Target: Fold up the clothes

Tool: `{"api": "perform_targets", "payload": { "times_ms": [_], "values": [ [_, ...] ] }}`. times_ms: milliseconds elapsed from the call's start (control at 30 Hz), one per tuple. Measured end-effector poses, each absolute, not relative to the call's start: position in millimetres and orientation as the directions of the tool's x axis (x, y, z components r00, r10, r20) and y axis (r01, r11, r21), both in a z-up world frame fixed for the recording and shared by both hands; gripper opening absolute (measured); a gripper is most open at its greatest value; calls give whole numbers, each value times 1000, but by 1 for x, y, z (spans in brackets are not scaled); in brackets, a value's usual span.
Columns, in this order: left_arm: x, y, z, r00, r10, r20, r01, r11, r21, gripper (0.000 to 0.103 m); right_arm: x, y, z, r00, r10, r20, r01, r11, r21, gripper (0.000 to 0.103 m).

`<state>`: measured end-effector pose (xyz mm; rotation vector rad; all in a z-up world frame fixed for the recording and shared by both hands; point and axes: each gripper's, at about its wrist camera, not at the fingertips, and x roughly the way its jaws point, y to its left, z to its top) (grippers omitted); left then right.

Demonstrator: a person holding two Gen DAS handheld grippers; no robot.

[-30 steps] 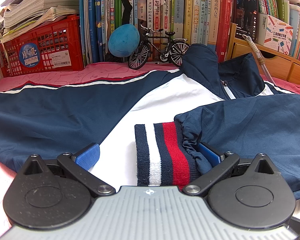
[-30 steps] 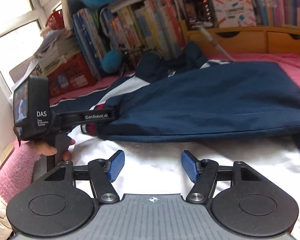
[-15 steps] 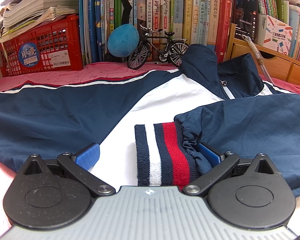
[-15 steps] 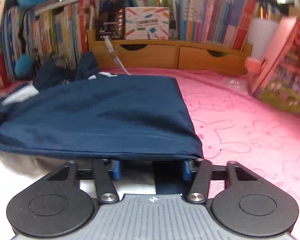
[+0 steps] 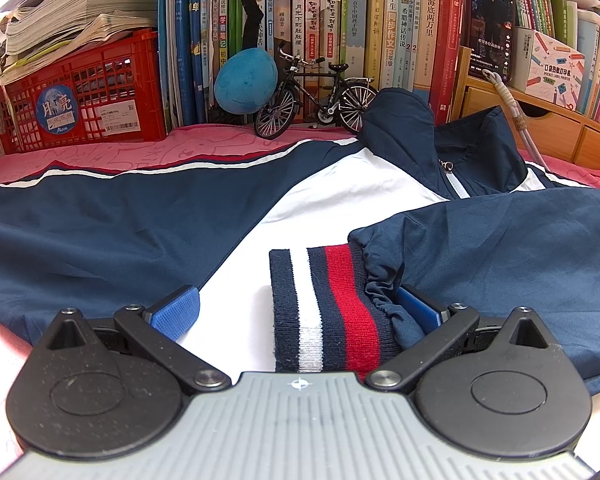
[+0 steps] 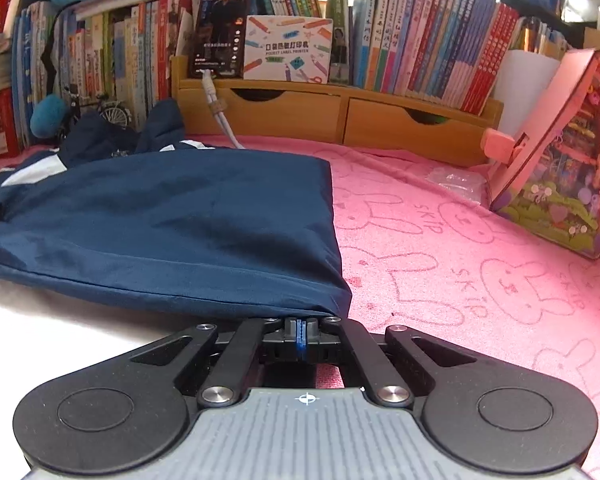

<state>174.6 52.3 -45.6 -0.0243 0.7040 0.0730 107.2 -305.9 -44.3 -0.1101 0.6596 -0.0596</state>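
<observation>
A navy and white jacket [image 5: 100,232] lies spread on the pink cloth, with one sleeve folded across its white front. The sleeve's striped cuff [image 5: 328,304] in navy, white and red lies between the fingers of my left gripper [image 5: 296,308], which is open; the pads stand apart from the cuff's sides, and gathered sleeve fabric partly covers the right pad. In the right wrist view the jacket [image 6: 180,232] ends in a folded navy edge. My right gripper [image 6: 300,326] is shut at that edge's near corner, and the fabric drapes over its fingertips.
Behind the jacket stand a red crate [image 5: 84,96], a row of books [image 5: 380,32], a model bicycle [image 5: 316,100] and a blue plush [image 5: 246,84]. Wooden drawers [image 6: 340,116] and a white cable [image 6: 220,120] are at the back. A pink case [image 6: 560,152] leans at the right on the pink cloth [image 6: 460,260].
My right gripper swung right along the jacket to its folded corner and closed there. The left gripper and the cuff have not moved.
</observation>
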Motion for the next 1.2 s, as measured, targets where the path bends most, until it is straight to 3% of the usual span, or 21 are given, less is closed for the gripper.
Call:
{"api": "perform_targets", "payload": {
  "times_ms": [100,167,233,333,467,500,533,600,667,733,867,933,1033,1100,1200],
  "values": [
    [174,53,-46,760,60,-648,-76,997,4,103,107,-296,-42,781,-131,-610,37,986,-164,1],
    [174,53,-46,759,60,-648,-76,997,3,103,103,-283,-36,791,-128,-598,17,982,-188,13],
    [174,53,-46,759,61,-648,-77,997,3,103,97,-271,-30,806,-78,-586,-36,983,-181,18],
    [174,53,-46,759,61,-648,-77,997,4,103,104,-264,-28,792,4,-611,-94,989,-115,19],
    [175,52,-46,759,62,-648,-77,997,4,103,111,-275,-36,783,-100,-613,-21,982,-186,20],
    [175,52,-46,760,61,-648,-77,997,4,103,111,-280,-38,786,-148,-600,13,975,-223,17],
    [175,52,-46,759,61,-648,-77,997,4,103,109,-284,-38,784,-150,-602,8,973,-233,7],
    [175,52,-46,760,62,-648,-78,997,4,103,104,-291,-36,778,-138,-613,-17,970,-241,8],
    [175,52,-47,760,62,-647,-77,997,4,103,96,-293,-34,772,-121,-624,-50,967,-249,17],
    [173,51,-46,763,69,-643,-83,997,8,103,84,-289,-26,769,-65,-636,-104,969,-225,40],
    [164,52,-37,816,7,-578,-27,999,-26,97,68,-278,0,769,138,-624,-255,962,-101,55],
    [163,48,-30,837,15,-546,-17,1000,2,97,70,-271,12,771,217,-598,-300,953,-41,70],
    [171,45,-27,842,30,-538,-20,999,24,97,91,-257,28,792,283,-541,-309,950,45,80],
    [179,42,-30,833,51,-550,-31,999,45,97,104,-247,38,804,323,-499,-317,943,101,81],
    [192,39,-42,788,66,-612,-26,997,73,97,144,-229,27,800,323,-506,-263,946,189,81]
  ]
}}
